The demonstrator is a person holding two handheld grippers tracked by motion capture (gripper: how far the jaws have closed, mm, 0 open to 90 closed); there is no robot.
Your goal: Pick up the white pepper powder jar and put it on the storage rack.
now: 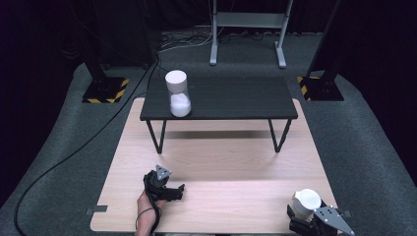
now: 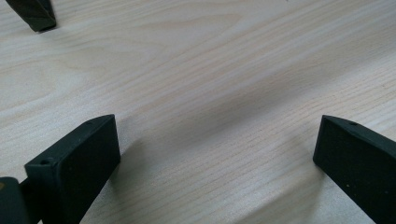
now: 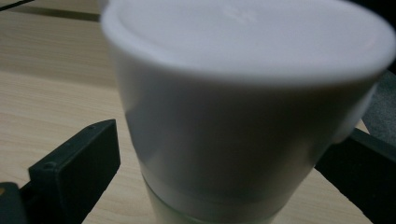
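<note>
- counting from the left of the high view: one black-and-yellow base (image 1: 104, 90) stands on the grey floor (image 1: 59, 147), with one black cable (image 1: 74, 152) curving over that floor toward the near edge.
- one left gripper (image 1: 172, 191) lies low over the near left part of the wooden table (image 1: 221, 157), held in a hand (image 1: 147, 206); its jaws stand apart with nothing between them.
- in the left gripper view the left gripper (image 2: 215, 154) shows both black jaws wide apart over bare wood grain, and one dark foot (image 2: 32, 14) of the shelf sits at the top left corner.
- one black shelf (image 1: 236, 98) on two visible hairpin legs stands on the far half of the table.
- two jars in all: the first jar (image 1: 178, 93), white-lidded, clear-walled and part full of white grains, stands upright on the shelf's left front corner.
- one grey stand (image 1: 248, 29) rises behind the shelf.
- the second jar (image 1: 306, 201), also white-lidded, stands at the table's near right corner, well apart from the first.
- one right gripper (image 1: 302, 219) sits around that second jar; in the right gripper view the jar (image 3: 243, 116) fills the gap of the right gripper (image 3: 219, 182), the right jaw looks pressed to it, the left jaw stands clear of its wall, so the jaws are not clamped.
- a second black-and-yellow base (image 1: 319, 87) stands at the far right.
</note>
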